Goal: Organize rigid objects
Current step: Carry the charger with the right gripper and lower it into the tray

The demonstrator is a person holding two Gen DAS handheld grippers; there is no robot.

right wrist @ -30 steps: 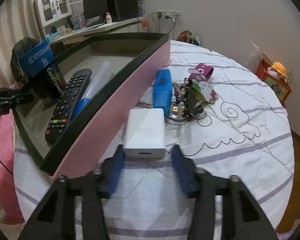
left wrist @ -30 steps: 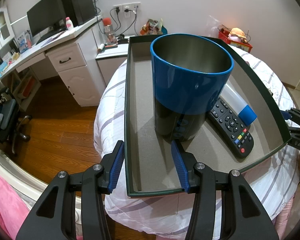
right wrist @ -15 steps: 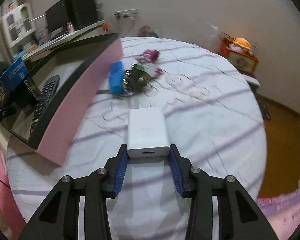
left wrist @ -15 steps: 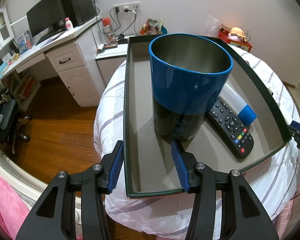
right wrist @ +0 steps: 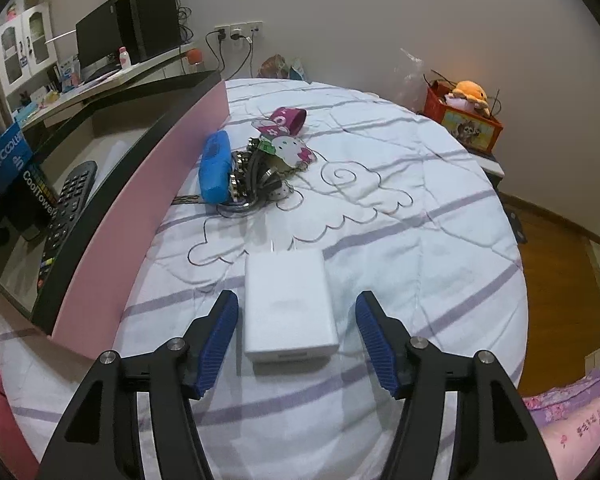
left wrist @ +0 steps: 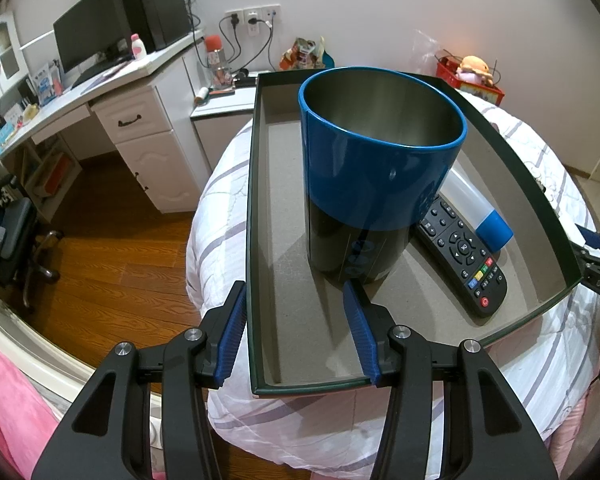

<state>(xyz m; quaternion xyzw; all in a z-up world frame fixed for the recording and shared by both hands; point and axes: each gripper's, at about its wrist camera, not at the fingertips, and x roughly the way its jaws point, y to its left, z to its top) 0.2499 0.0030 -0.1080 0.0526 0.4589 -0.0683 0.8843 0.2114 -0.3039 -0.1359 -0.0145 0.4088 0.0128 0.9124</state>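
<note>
A dark-rimmed storage box (left wrist: 256, 216) lies on the bed, pink outside (right wrist: 140, 216). In it stand a blue and black cup (left wrist: 376, 176), a black remote (left wrist: 464, 256) and a white tube with a blue cap (left wrist: 480, 212). My left gripper (left wrist: 296, 332) is open, its fingers straddling the box's near left wall. A white charger block (right wrist: 288, 304) lies on the quilt between the open fingers of my right gripper (right wrist: 296, 344), untouched. A blue case (right wrist: 216, 168) and a key bunch with charms (right wrist: 268, 160) lie further back by the box.
The white striped quilt (right wrist: 400, 216) covers the bed. A white desk with monitor (left wrist: 100, 40) stands far left over wooden floor (left wrist: 112, 248). A red crate with a plush toy (right wrist: 464, 120) sits at the bed's far right. Pink bedding (right wrist: 572, 428) lies at the near right.
My right gripper carried the charger right, away from the box, then opened; the charger now lies on the quilt. The left gripper has barely moved.
</note>
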